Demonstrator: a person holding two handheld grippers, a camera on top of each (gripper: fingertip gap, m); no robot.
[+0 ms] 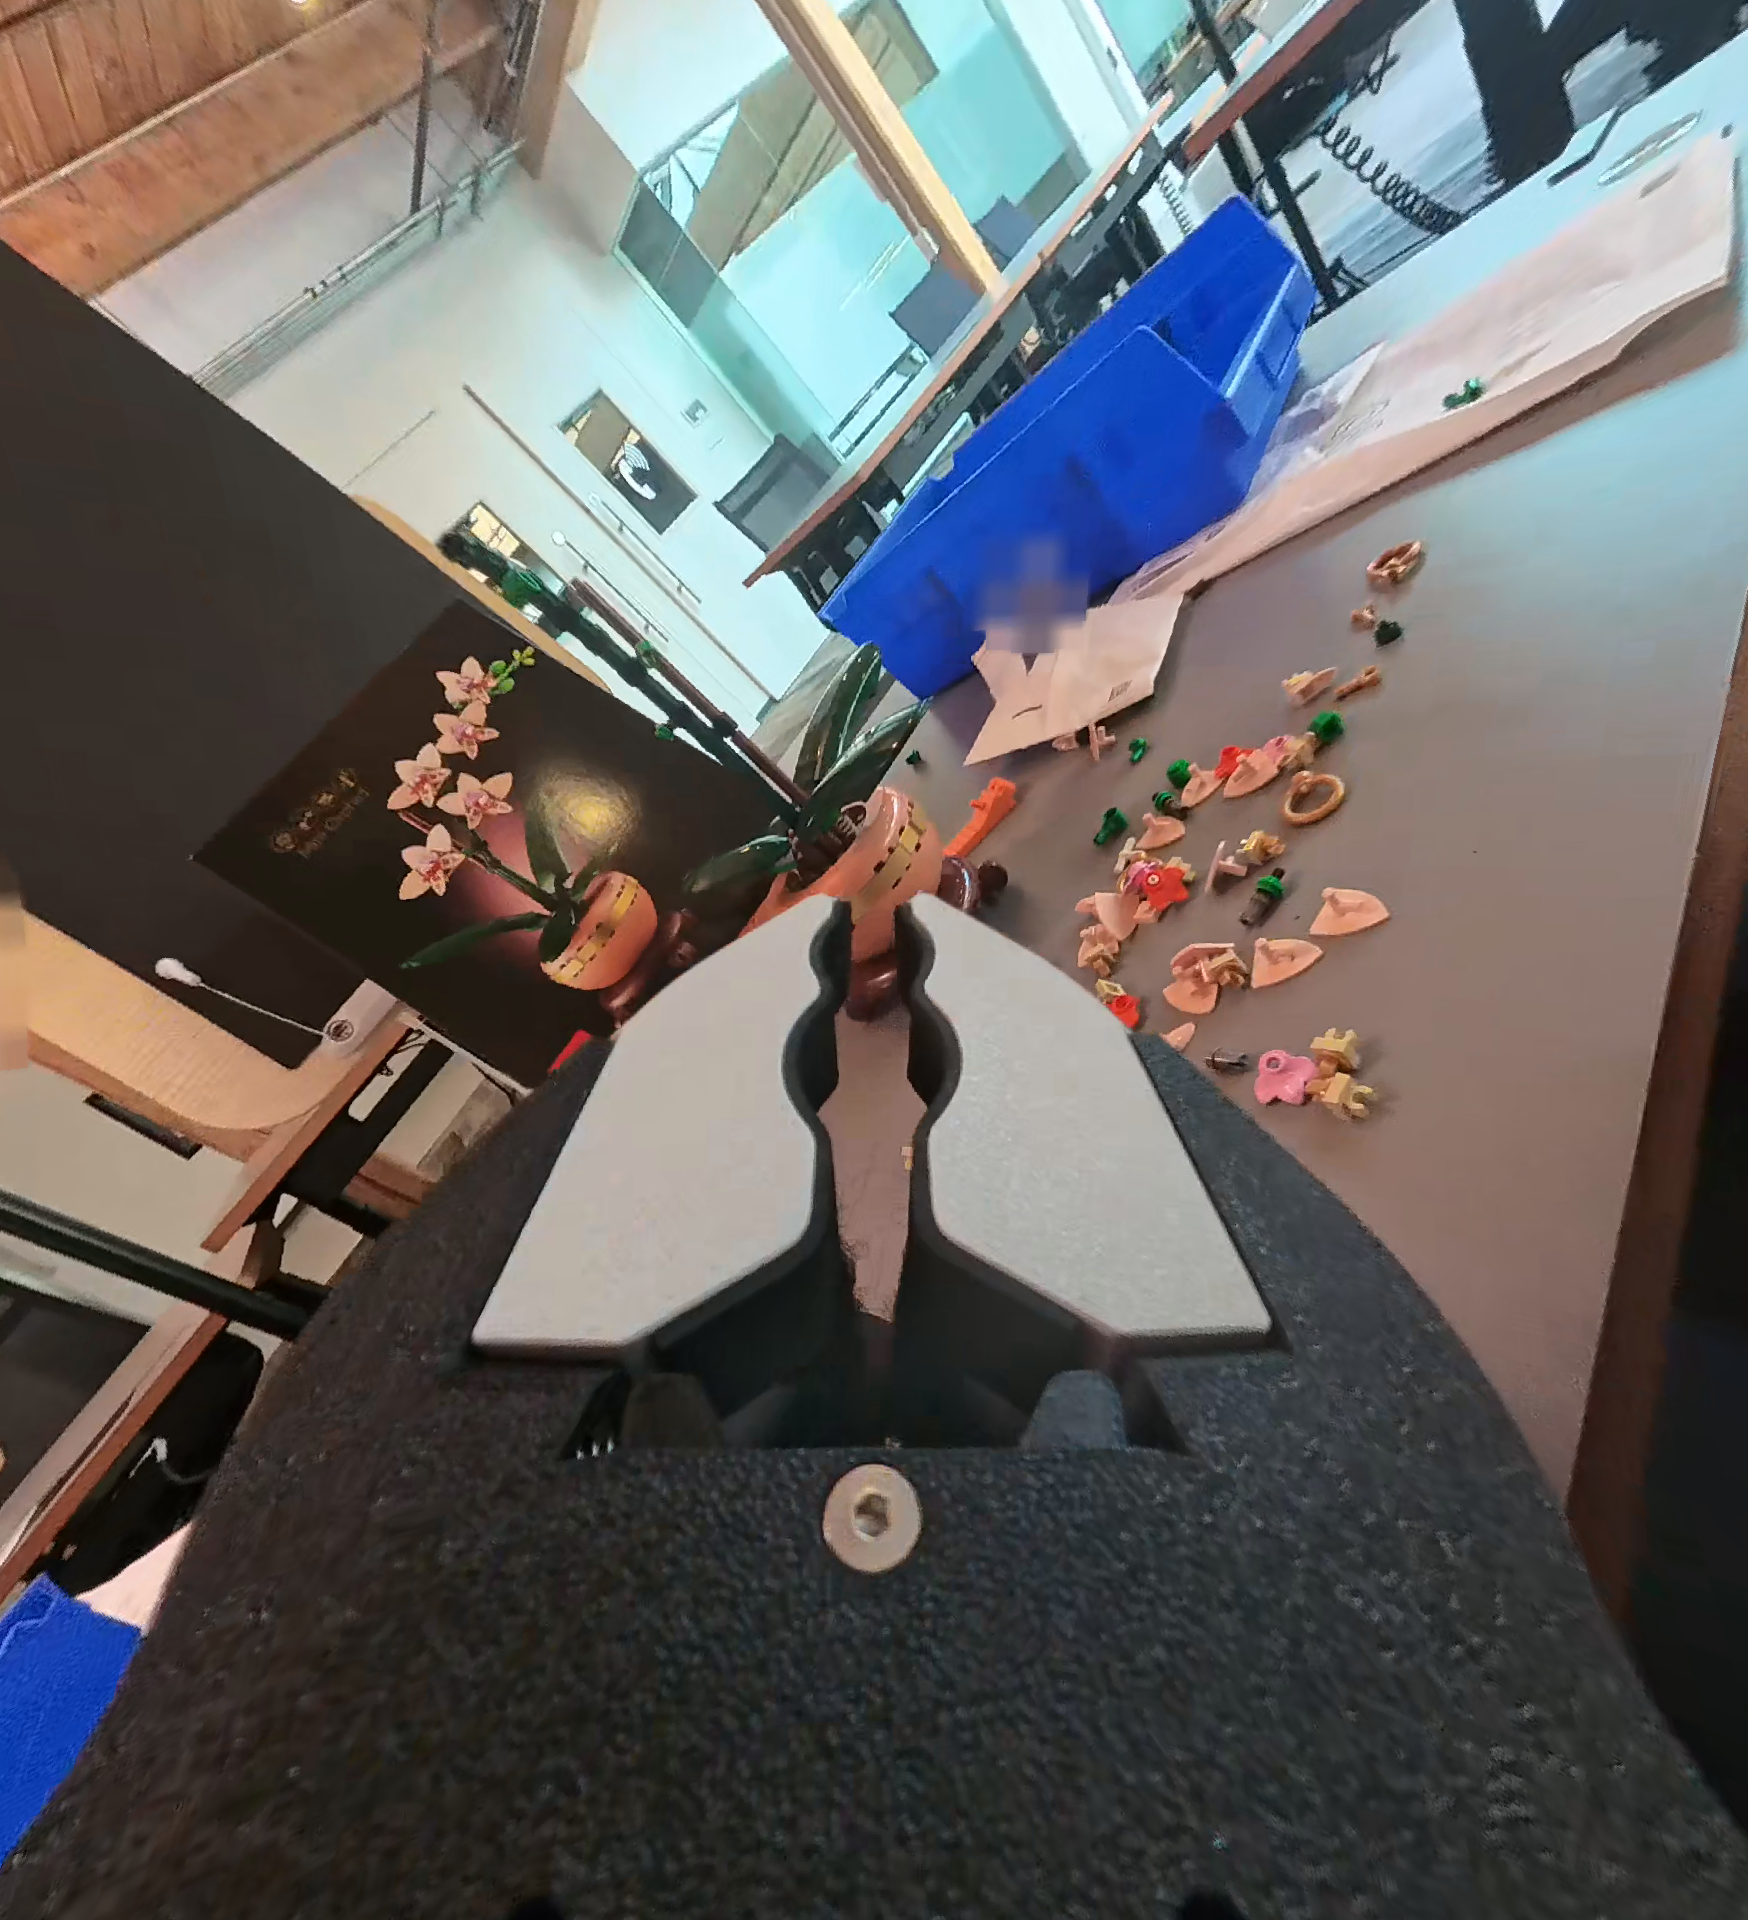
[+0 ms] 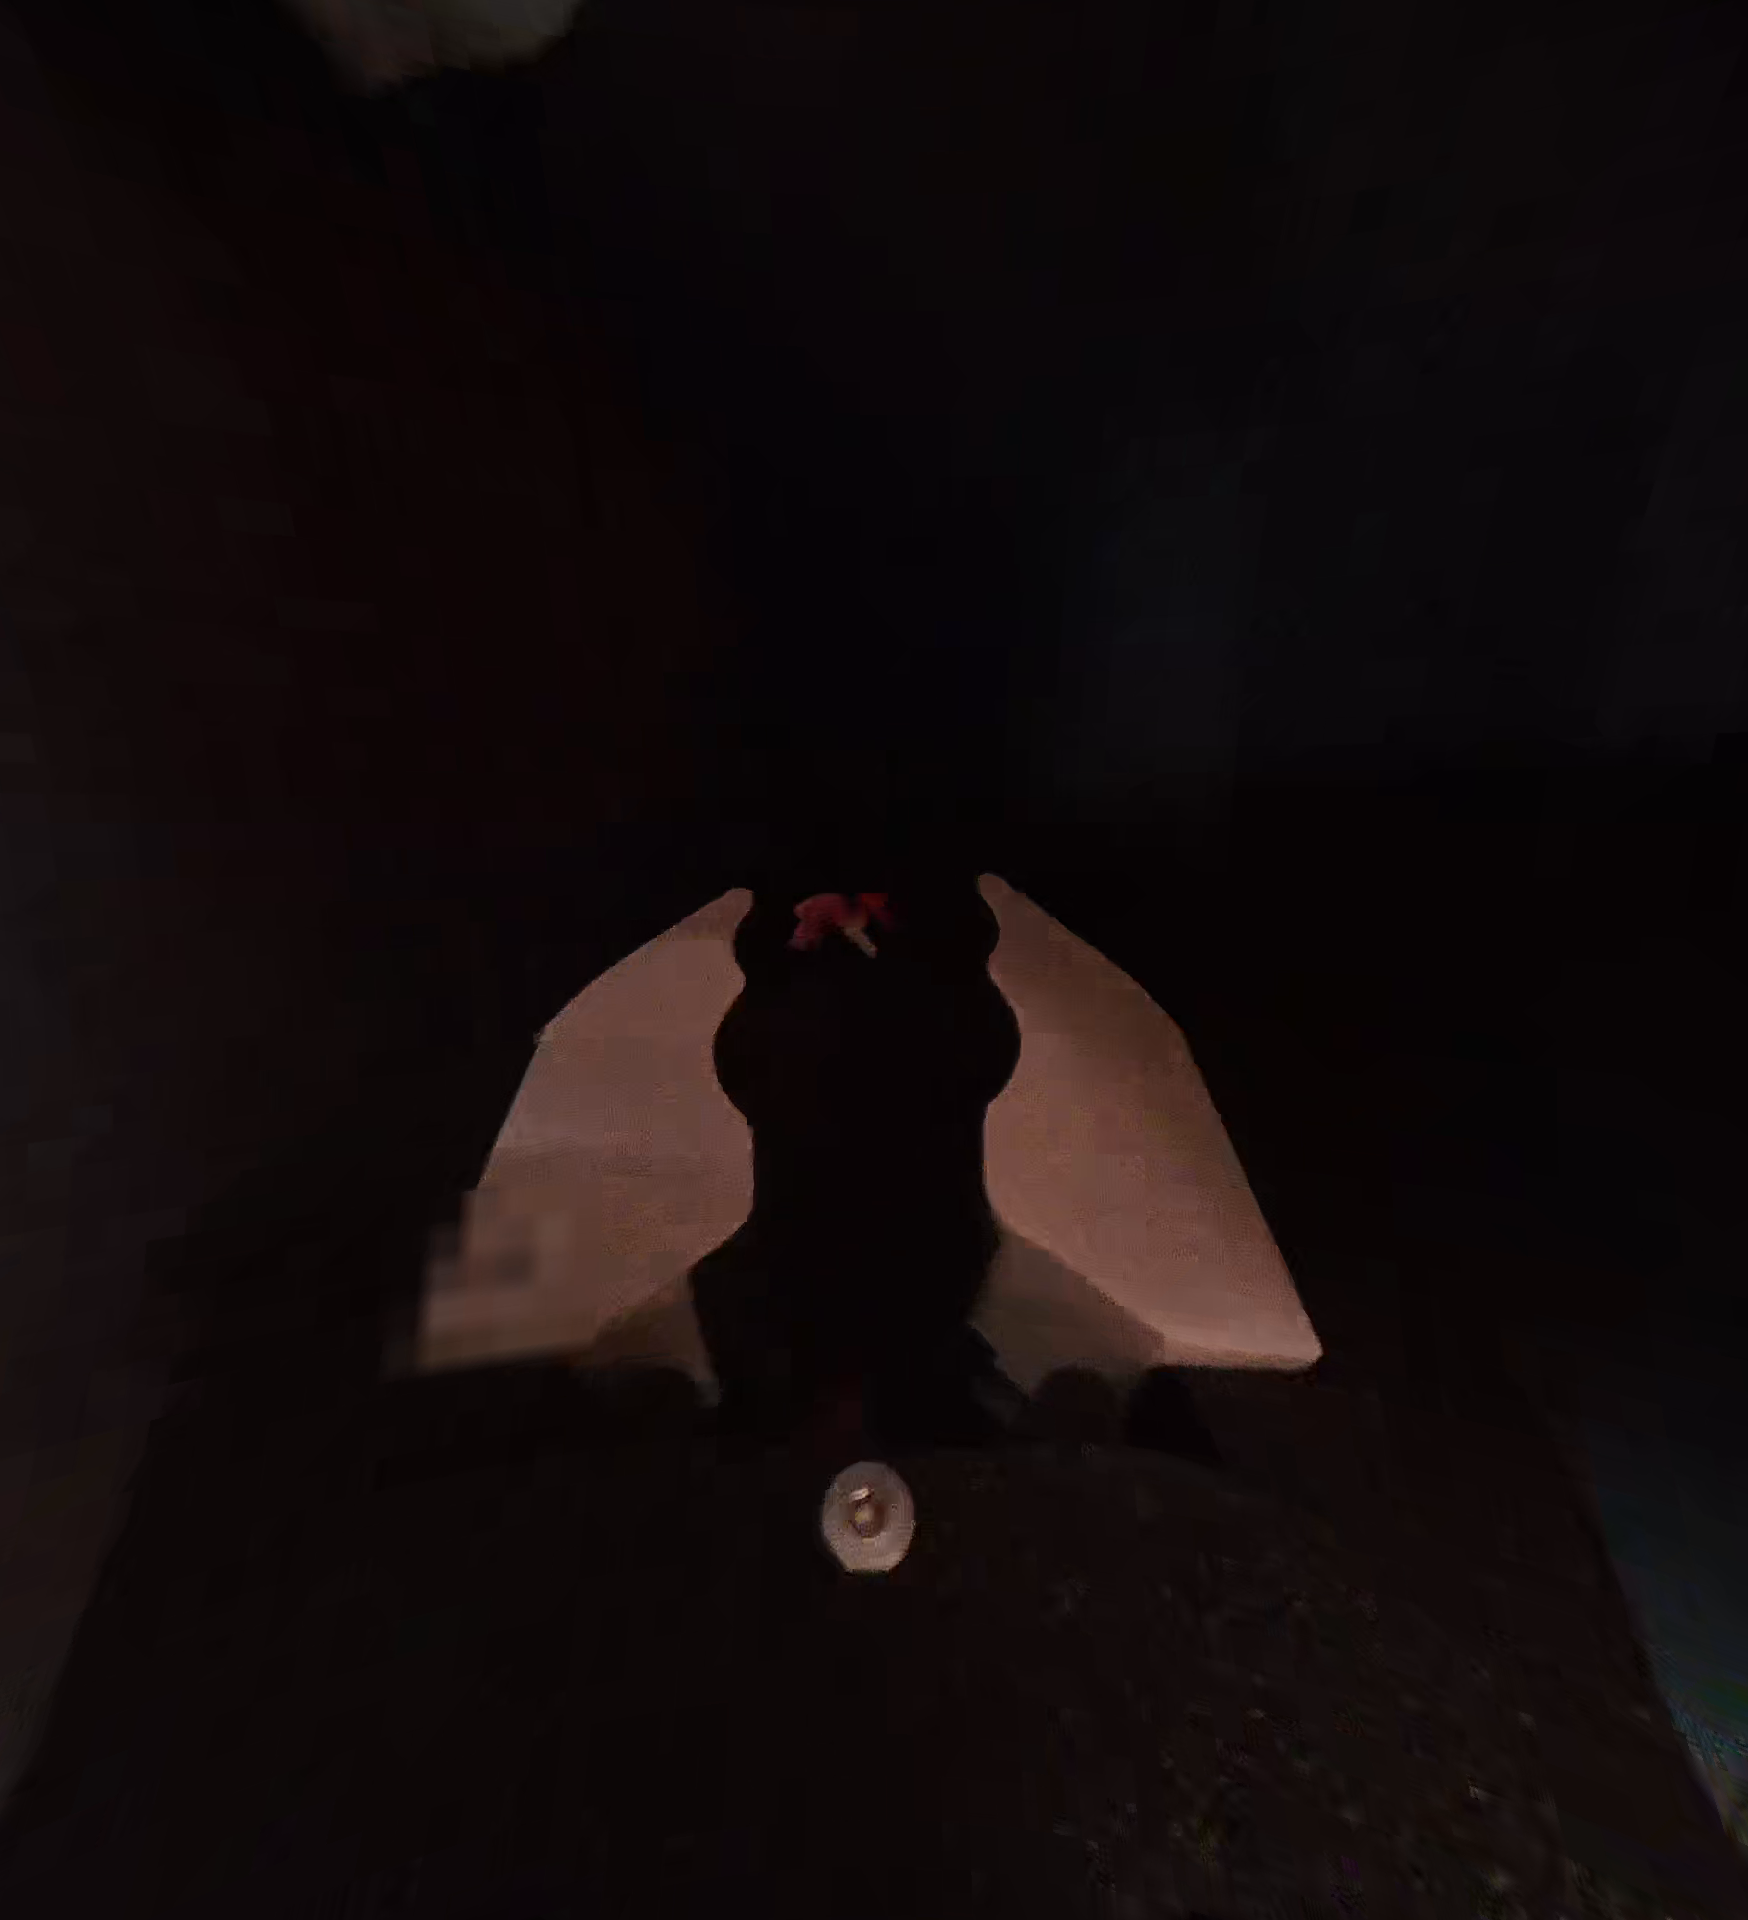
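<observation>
The brick-built orchid model [image 1: 880, 852] stands on the grey counter [image 1: 1524, 1039] right at the tips of your left tool [image 1: 875, 914]. Its round brown foot [image 1: 875, 987] sits in the narrow gap between the 2 fingers. The left tool is nearly closed and, as far as the view shows, pinches that foot on both sides. Grip low on the foot, not on the pink pot or the dark leaves, and squeeze only lightly, since stacked bricks could part under side load.

Your right tool [image 2: 865, 904] is in near darkness. Its 2 fingers stand clearly apart, with a small red piece [image 2: 834, 920] near the tips; I cannot tell whether it is held. Bring it into light before you trust its aim.

Just beside the model lies an orange brick separator [image 1: 995, 805], and loose pink petals [image 1: 1265, 956] and green studs are scattered nearby. The set's dark box [image 1: 496, 831] stands on the other side. Farther off are a blue bin [image 1: 1088, 447] and a paper booklet [image 1: 1535, 312].
</observation>
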